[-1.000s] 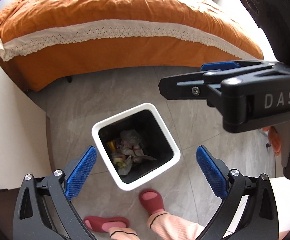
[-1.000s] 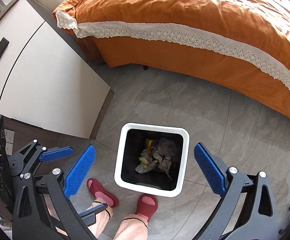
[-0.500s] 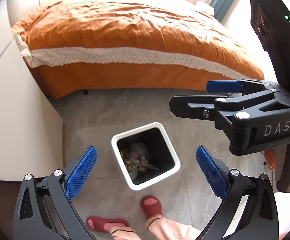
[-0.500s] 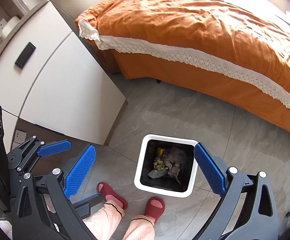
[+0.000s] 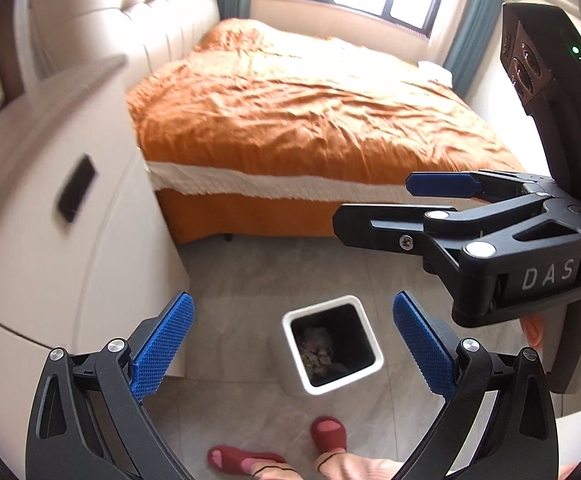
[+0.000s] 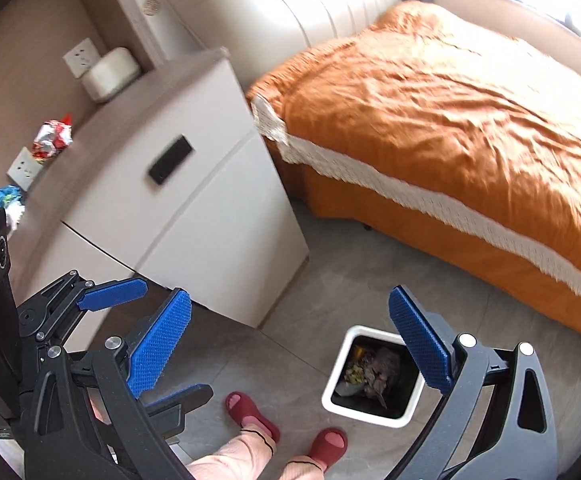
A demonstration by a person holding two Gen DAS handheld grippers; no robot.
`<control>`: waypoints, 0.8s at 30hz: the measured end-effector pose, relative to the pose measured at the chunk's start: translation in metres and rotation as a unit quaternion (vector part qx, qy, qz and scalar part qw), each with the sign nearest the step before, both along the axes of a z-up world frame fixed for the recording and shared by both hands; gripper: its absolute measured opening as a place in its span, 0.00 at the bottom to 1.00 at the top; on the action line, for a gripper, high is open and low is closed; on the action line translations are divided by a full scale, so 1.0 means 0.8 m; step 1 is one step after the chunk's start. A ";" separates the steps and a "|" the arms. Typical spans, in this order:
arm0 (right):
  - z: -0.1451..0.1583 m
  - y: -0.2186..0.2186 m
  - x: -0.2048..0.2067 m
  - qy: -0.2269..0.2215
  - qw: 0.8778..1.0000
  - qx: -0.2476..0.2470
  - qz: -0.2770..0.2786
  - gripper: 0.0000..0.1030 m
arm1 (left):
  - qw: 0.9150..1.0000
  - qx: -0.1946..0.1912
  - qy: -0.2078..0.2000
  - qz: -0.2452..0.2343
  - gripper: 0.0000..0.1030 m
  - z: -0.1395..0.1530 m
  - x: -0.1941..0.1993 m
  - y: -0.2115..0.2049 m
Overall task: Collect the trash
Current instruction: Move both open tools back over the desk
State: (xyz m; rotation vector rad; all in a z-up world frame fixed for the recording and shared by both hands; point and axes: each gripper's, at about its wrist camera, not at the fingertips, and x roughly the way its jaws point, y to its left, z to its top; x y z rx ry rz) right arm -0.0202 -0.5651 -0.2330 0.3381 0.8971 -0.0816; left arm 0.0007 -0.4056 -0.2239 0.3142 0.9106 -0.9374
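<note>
The left gripper (image 5: 292, 340) is wide open and holds nothing; its blue pads (image 5: 164, 344) frame the bin (image 5: 364, 322) on the grey floor (image 5: 246, 280) below; the right gripper (image 6: 290, 344) is wide open too, empty, with the bin (image 6: 344, 356) partly behind its right pad (image 6: 420, 344). The bin is white, square and open-topped; crumpled trash (image 6: 370, 370) lies at its bottom; it stands near the foot corner of the nightstand (image 6: 218, 208) and well apart from the bed (image 6: 450, 112), whose orange cover has a white lace band. On the worktop of the nightstand, seen from the right wrist, lie a red and silver wrapper (image 6: 52, 140) near the wall and a blue wrapper (image 6: 6, 196) at the left edge, partly behind the other gripper; a white box (image 6: 110, 74) sits further back beside a socket (image 6: 82, 56). The person's feet in red slippers (image 6: 250, 410) stand just beside the bin. Both views are blurred at the nightstand.
</note>
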 end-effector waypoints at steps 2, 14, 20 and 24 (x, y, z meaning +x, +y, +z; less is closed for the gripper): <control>0.023 0.018 0.016 -0.016 1.000 -0.004 0.014 0.96 | 1.000 -0.008 -0.012 0.014 0.95 0.022 0.010 0.019; 0.134 0.149 0.123 -0.081 0.987 -0.041 0.134 0.96 | 0.987 -0.045 -0.067 0.136 0.95 0.120 0.081 0.160; 0.169 0.218 0.165 -0.102 0.975 -0.062 0.187 0.96 | 0.977 -0.050 -0.102 0.181 0.95 0.153 0.105 0.228; 0.189 0.261 0.188 -0.118 0.967 -0.072 0.214 0.96 | 0.969 -0.044 -0.121 0.209 0.95 0.168 0.114 0.275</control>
